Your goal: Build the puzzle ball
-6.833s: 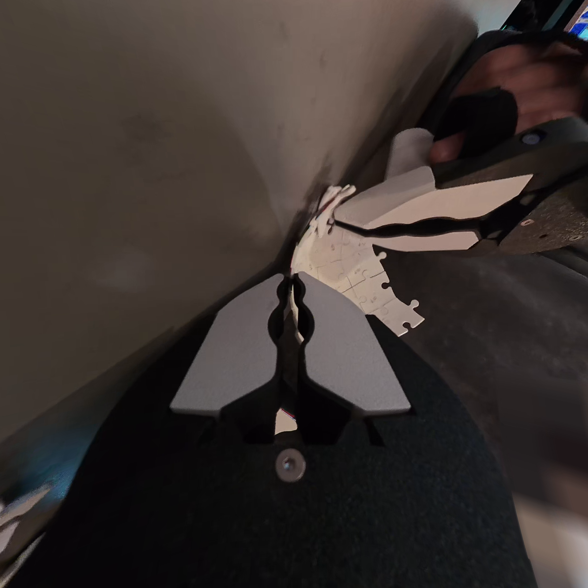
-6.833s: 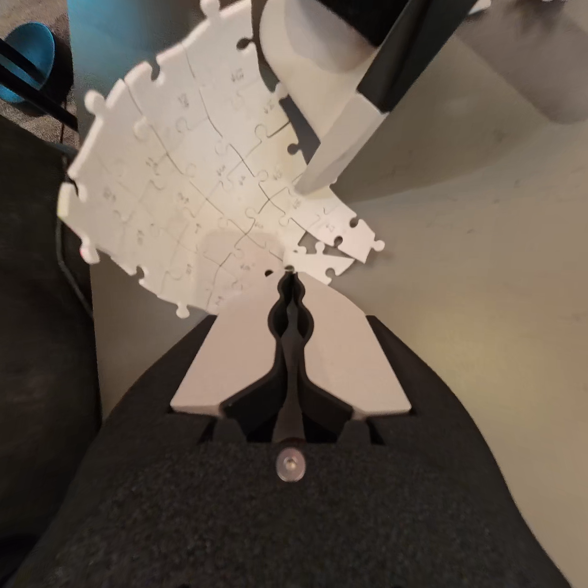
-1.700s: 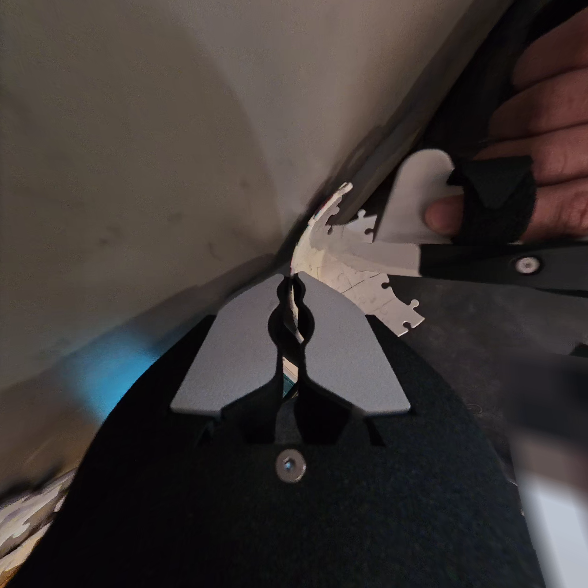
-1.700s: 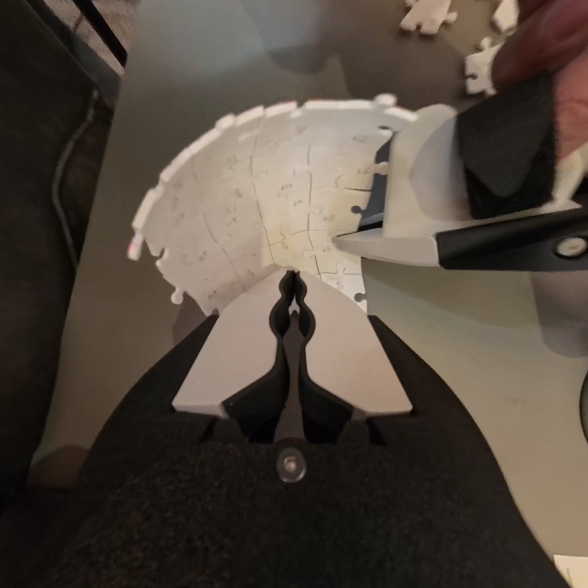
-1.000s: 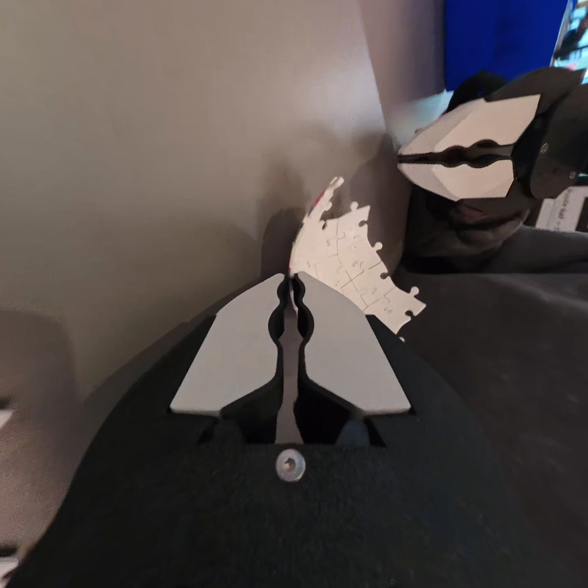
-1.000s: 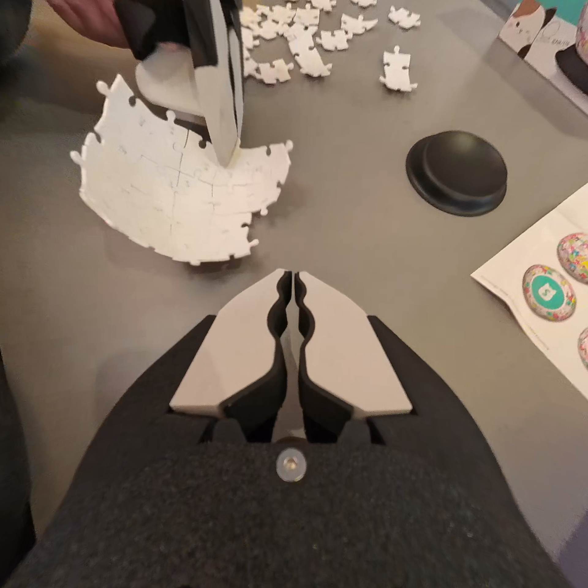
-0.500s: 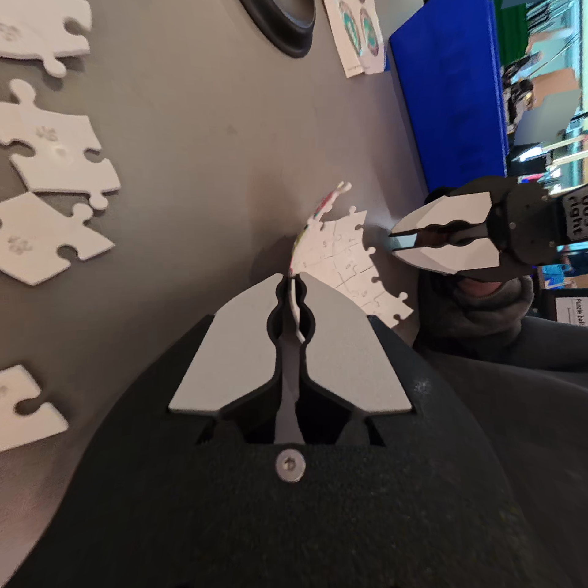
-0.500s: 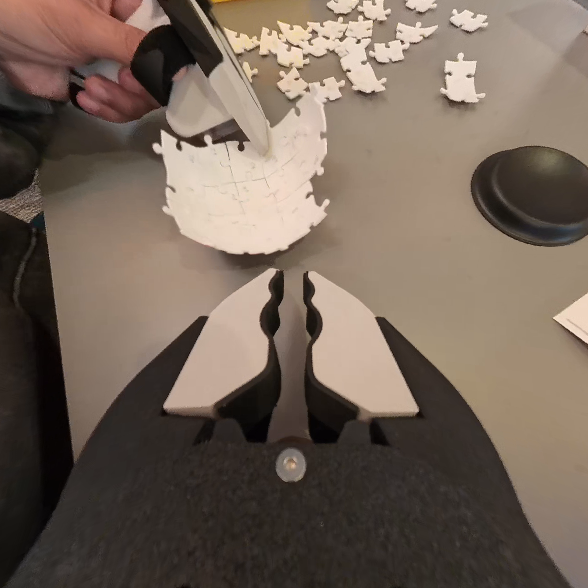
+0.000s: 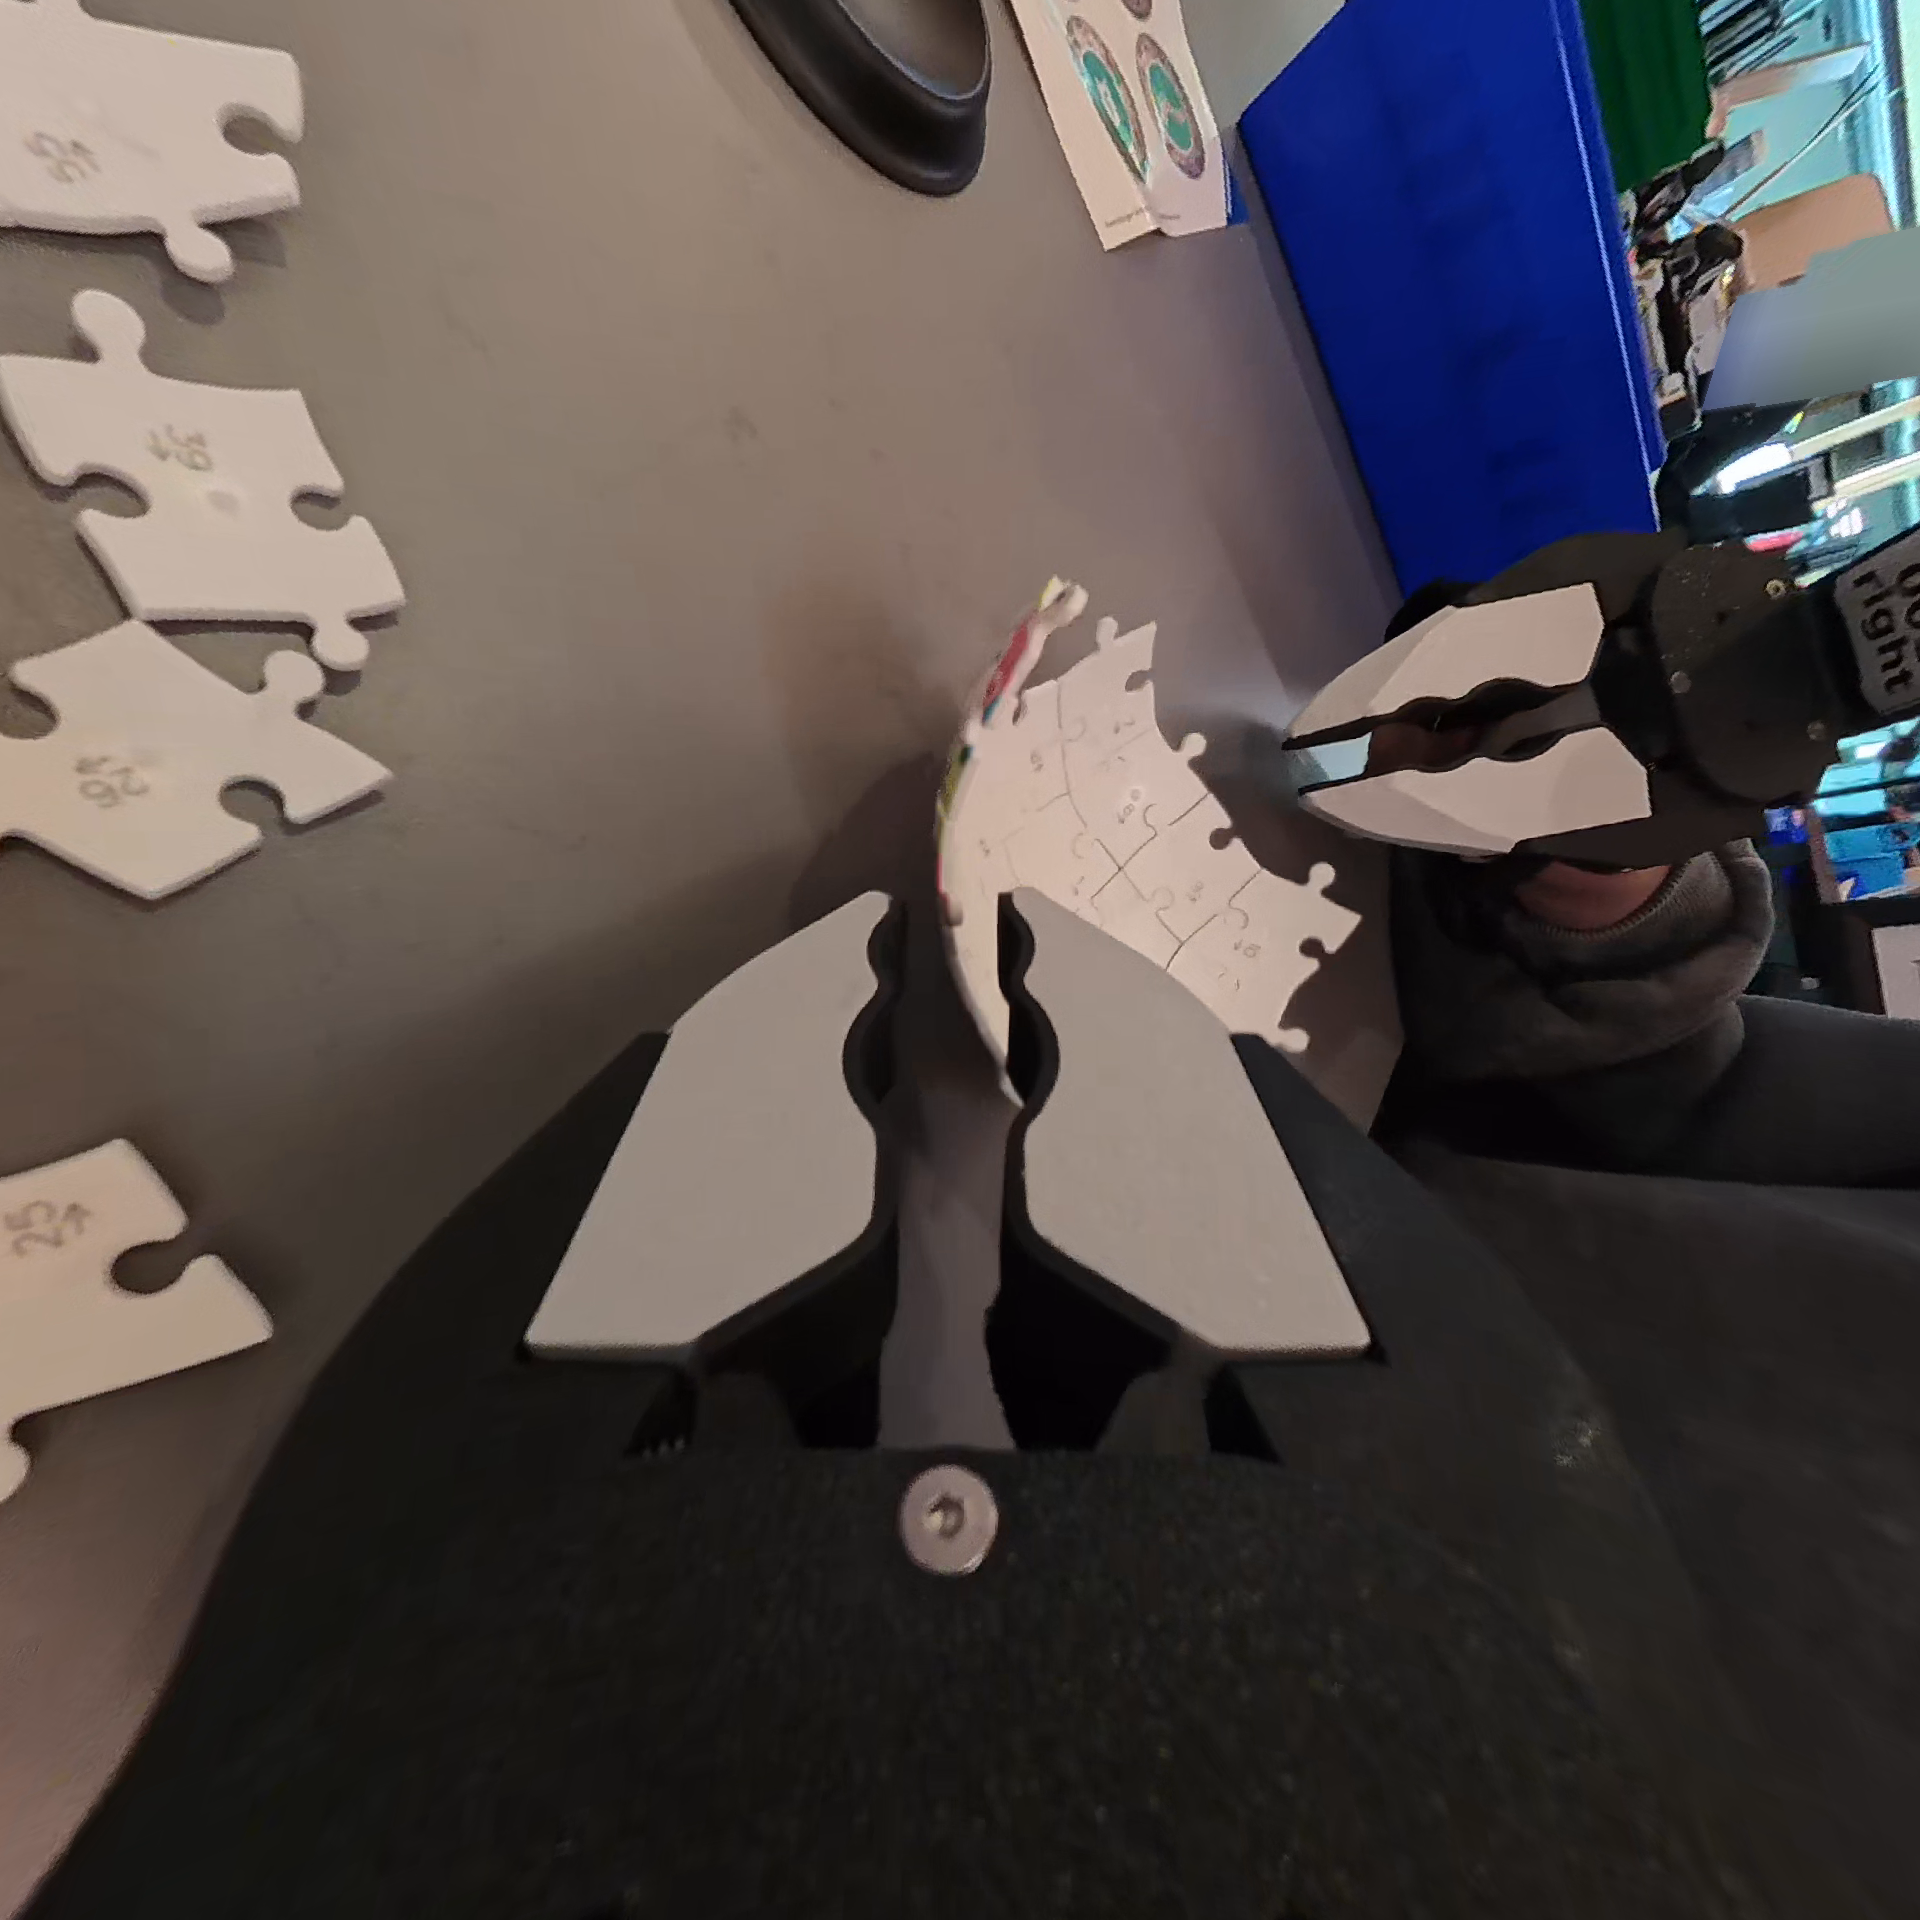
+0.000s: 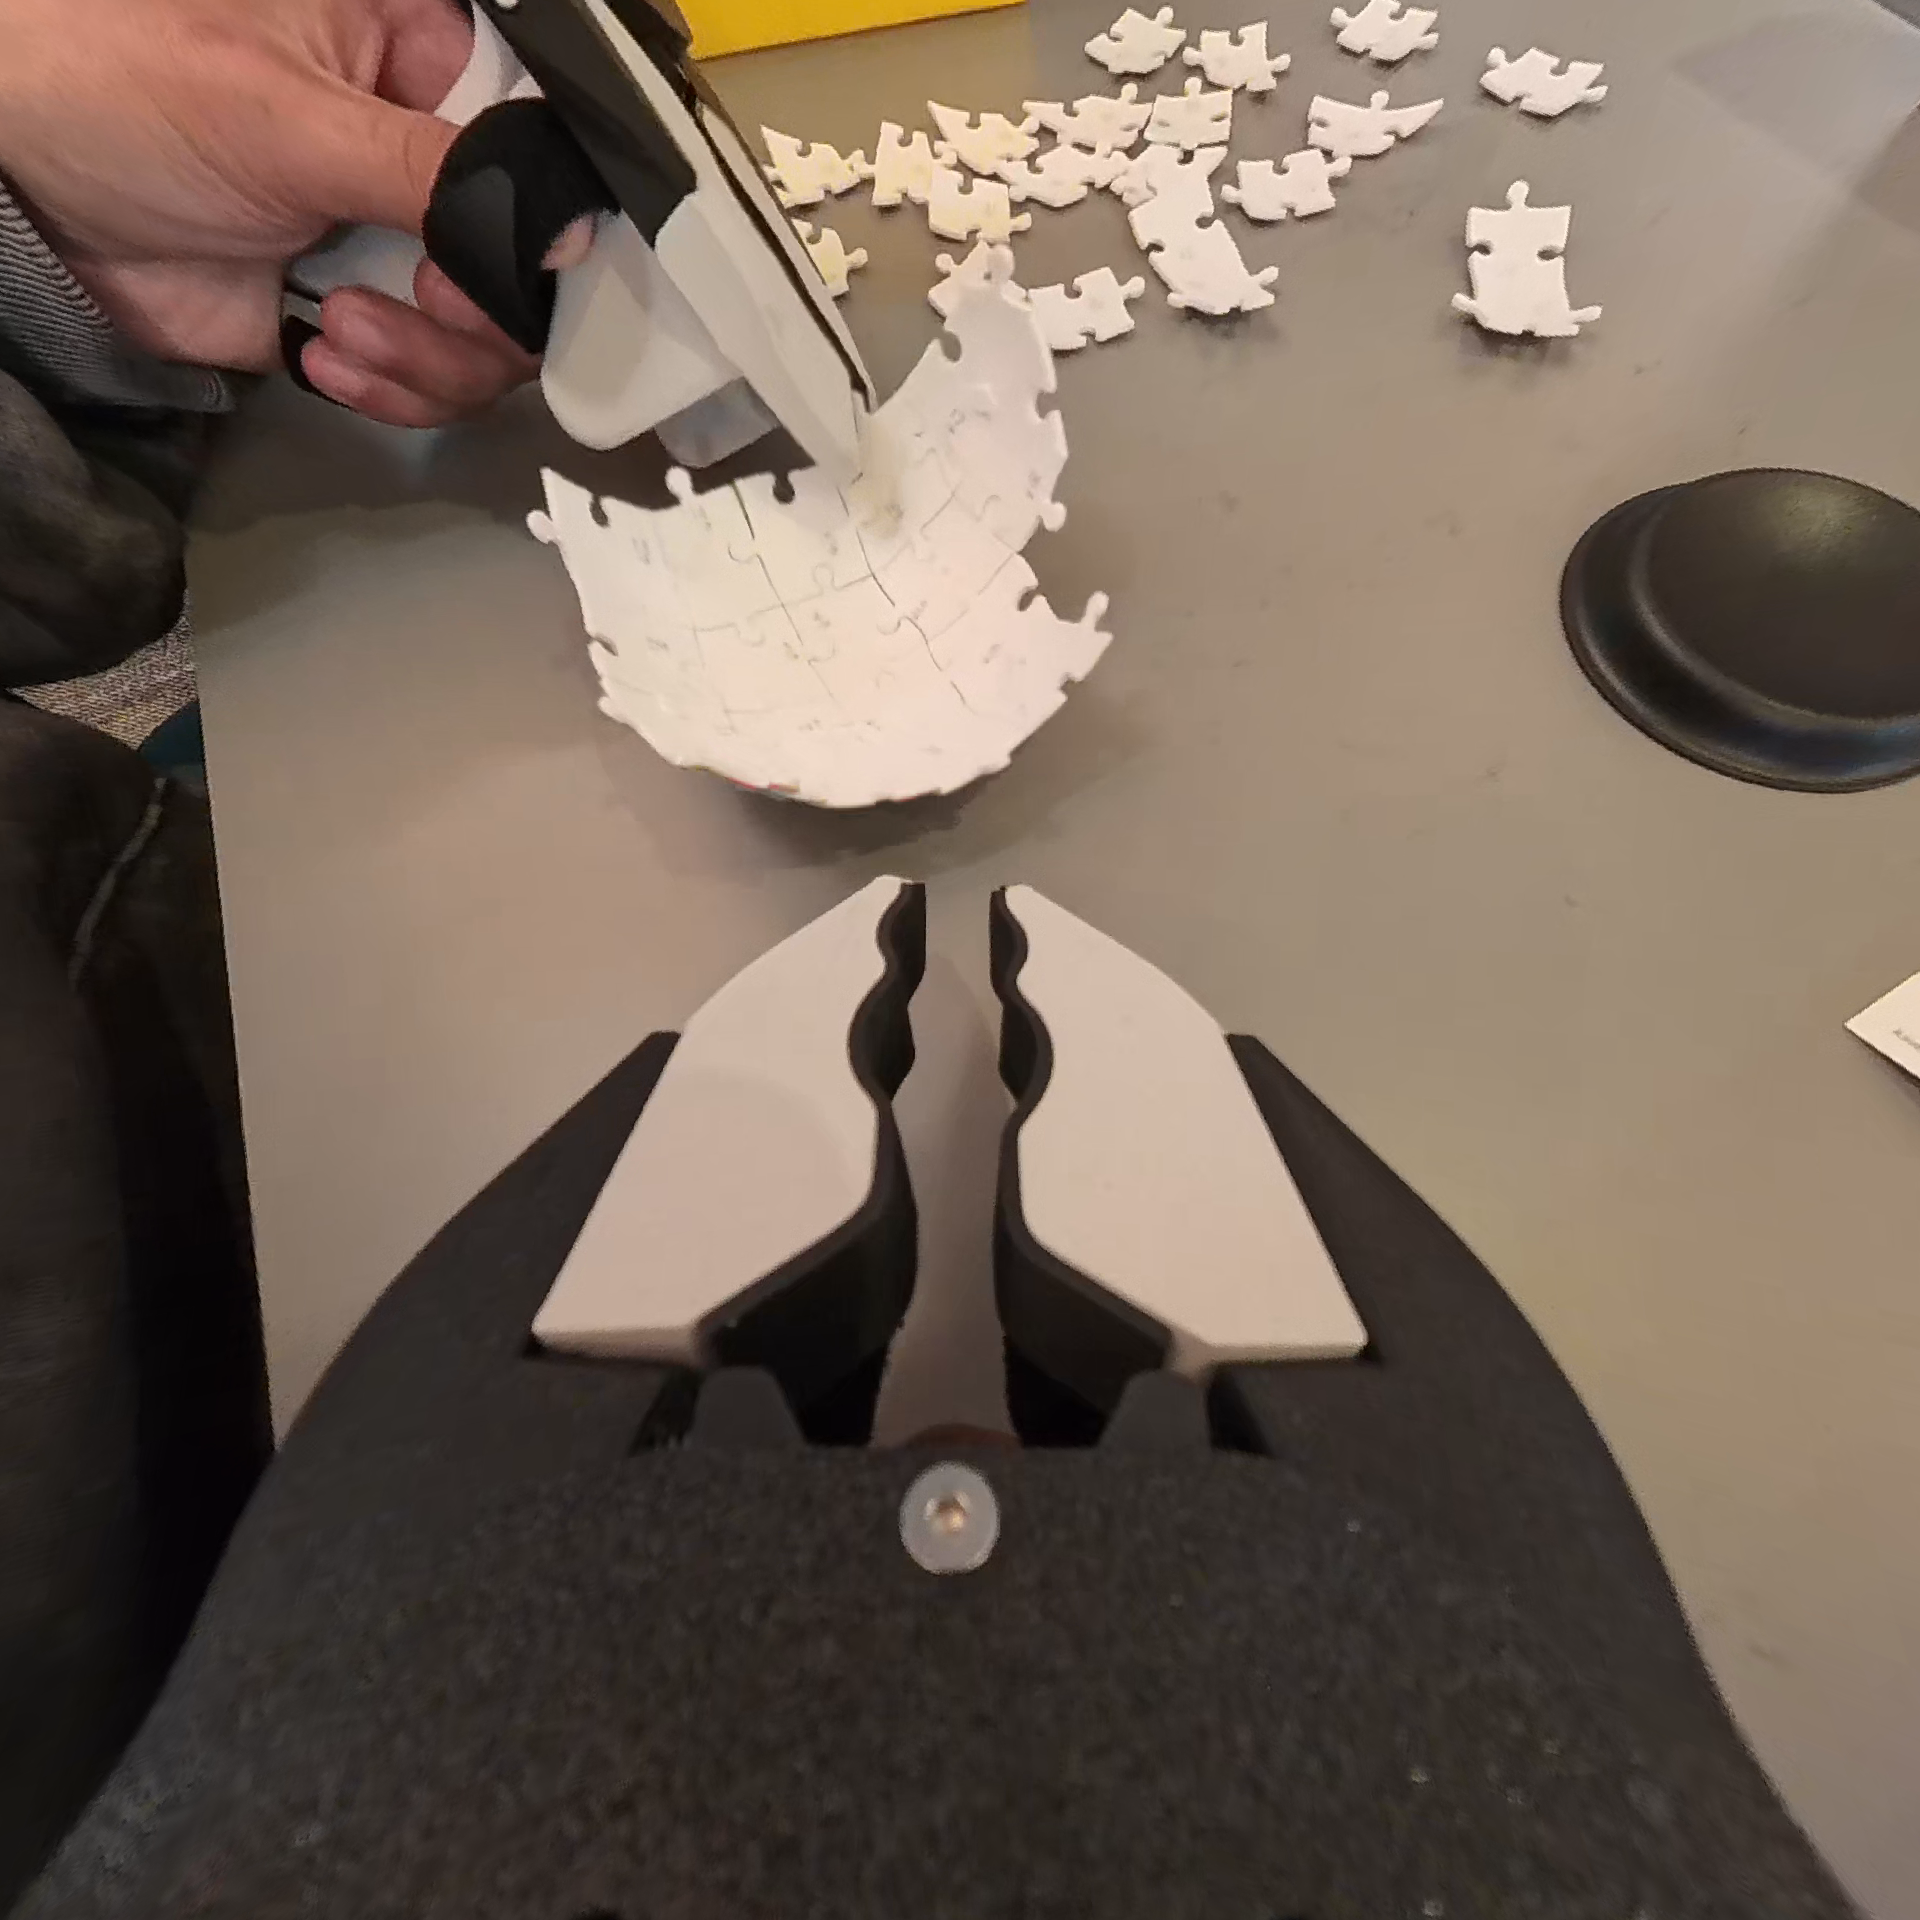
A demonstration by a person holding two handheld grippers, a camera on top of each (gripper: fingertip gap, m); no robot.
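The partly built puzzle ball point(image 10: 831, 644) is a white bowl-shaped shell of joined pieces resting on the grey table point(image 10: 1351, 935). My left gripper point(image 9: 951, 904) straddles the shell's rim point(image 9: 1132, 831). Its jaws stand slightly apart, and the wall lies against the right finger with a gap on the other side. The right wrist view shows it point(image 10: 857, 442) coming down onto the far rim, held by a hand point(image 10: 208, 177). My right gripper point(image 10: 956, 894) is slightly open and empty, just short of the shell's near side. It also shows in the left wrist view point(image 9: 1299, 764).
Several loose white pieces point(image 10: 1174, 197) lie at the back of the table and beside my left gripper point(image 9: 197, 499). A black round stand point(image 10: 1756, 623) sits at the right. A printed leaflet point(image 9: 1132, 114), a yellow box point(image 10: 831, 21) and a blue panel point(image 9: 1455, 312) border the table. Left tips to right tips: about 12 centimetres. My right gripper's tips are some 30 centimetres from the blue panel point(image 9: 1455, 312).
Both grippers brought the shell down from mid-air onto the table. The right gripper let go and drew back. The left gripper's jaws have just parted from the shell wall.
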